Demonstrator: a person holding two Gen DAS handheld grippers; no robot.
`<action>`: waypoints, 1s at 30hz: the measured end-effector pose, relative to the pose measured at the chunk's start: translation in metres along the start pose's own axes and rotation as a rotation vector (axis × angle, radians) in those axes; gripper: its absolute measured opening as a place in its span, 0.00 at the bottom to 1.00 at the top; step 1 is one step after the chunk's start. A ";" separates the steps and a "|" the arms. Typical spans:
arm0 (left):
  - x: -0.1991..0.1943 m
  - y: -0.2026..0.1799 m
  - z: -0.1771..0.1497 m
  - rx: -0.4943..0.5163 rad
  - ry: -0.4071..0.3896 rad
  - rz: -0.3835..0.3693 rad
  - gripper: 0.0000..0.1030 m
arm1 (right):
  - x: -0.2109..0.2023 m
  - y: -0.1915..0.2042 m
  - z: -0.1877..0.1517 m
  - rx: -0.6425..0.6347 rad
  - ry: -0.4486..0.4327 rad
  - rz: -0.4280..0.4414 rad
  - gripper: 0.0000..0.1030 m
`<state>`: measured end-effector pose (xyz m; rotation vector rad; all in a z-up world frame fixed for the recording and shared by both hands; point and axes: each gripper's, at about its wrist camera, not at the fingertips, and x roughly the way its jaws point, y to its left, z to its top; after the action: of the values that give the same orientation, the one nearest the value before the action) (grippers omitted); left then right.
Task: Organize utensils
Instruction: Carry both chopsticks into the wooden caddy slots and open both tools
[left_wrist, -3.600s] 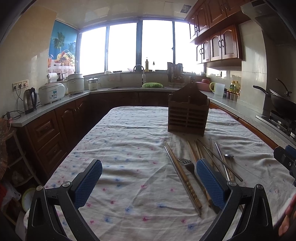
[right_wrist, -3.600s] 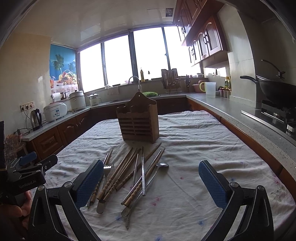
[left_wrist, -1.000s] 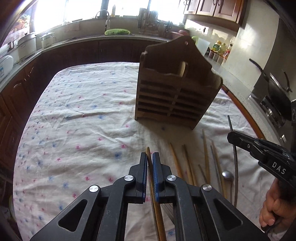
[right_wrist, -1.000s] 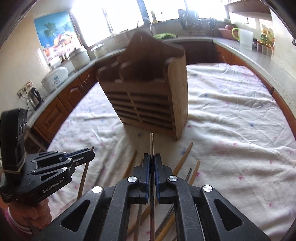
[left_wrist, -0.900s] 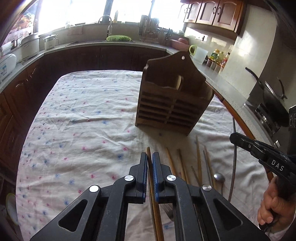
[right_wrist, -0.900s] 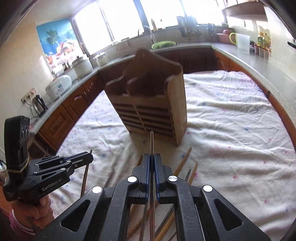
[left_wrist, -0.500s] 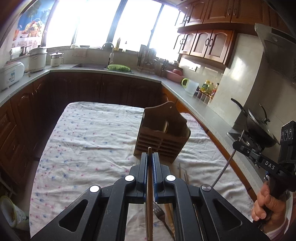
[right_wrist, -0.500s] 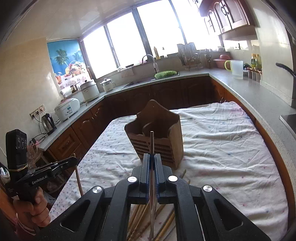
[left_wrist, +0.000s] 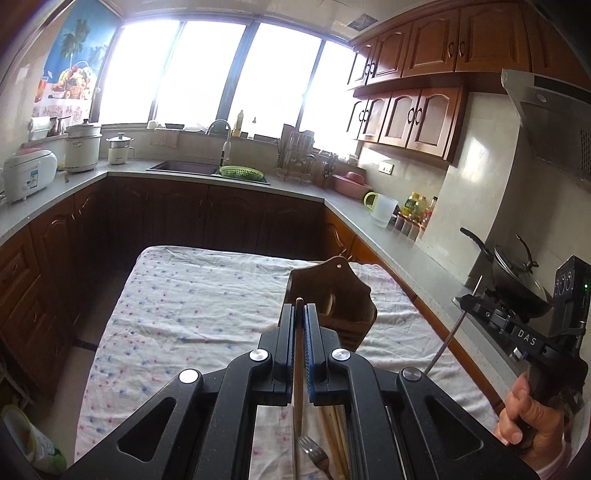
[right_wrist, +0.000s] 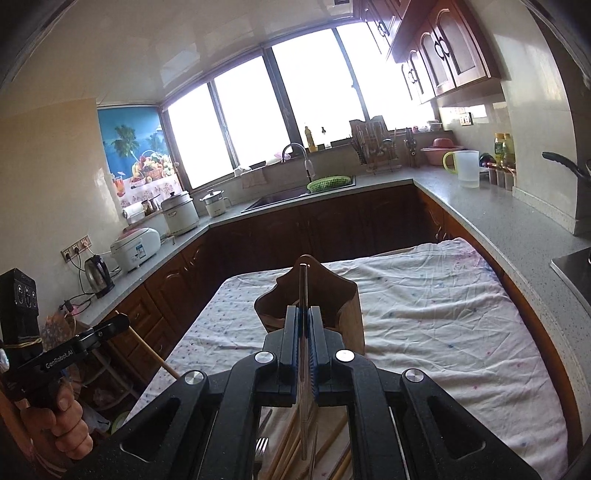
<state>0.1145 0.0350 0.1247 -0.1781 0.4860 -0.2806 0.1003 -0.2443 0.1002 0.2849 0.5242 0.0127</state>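
My left gripper (left_wrist: 299, 314) is shut on a wooden chopstick (left_wrist: 298, 373) and holds it well above the table. My right gripper (right_wrist: 304, 314) is shut on a thin metal chopstick (right_wrist: 303, 369), also raised. The wooden utensil holder (left_wrist: 332, 299) stands on the table below and ahead of both grippers; it also shows in the right wrist view (right_wrist: 332, 295). A fork (left_wrist: 314, 454) and several wooden chopsticks (left_wrist: 334, 428) lie on the cloth beneath. The right gripper shows at the right of the left wrist view (left_wrist: 467, 297), the left gripper at the left of the right wrist view (right_wrist: 118, 323).
The table has a white dotted cloth (left_wrist: 192, 295). Dark wood cabinets and a grey counter (right_wrist: 498, 218) ring it, with a sink (left_wrist: 184, 168), rice cookers (left_wrist: 26, 173), a kettle (right_wrist: 98, 278) and a wok on the stove (left_wrist: 517, 280).
Both grippers have risen higher with their chopsticks and tilted up, so the holder looks smaller and lower. Both stay shut.
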 end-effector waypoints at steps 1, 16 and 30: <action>0.001 0.000 0.001 0.001 -0.006 -0.001 0.03 | 0.001 -0.001 0.002 0.002 -0.006 -0.002 0.04; 0.045 -0.010 0.076 0.035 -0.175 -0.008 0.03 | 0.041 -0.014 0.073 0.057 -0.169 -0.021 0.04; 0.214 0.028 0.040 -0.104 -0.091 0.035 0.03 | 0.124 -0.044 0.045 0.074 -0.197 -0.109 0.05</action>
<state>0.3208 -0.0003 0.0600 -0.2825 0.4134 -0.2119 0.2272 -0.2879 0.0642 0.3253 0.3440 -0.1400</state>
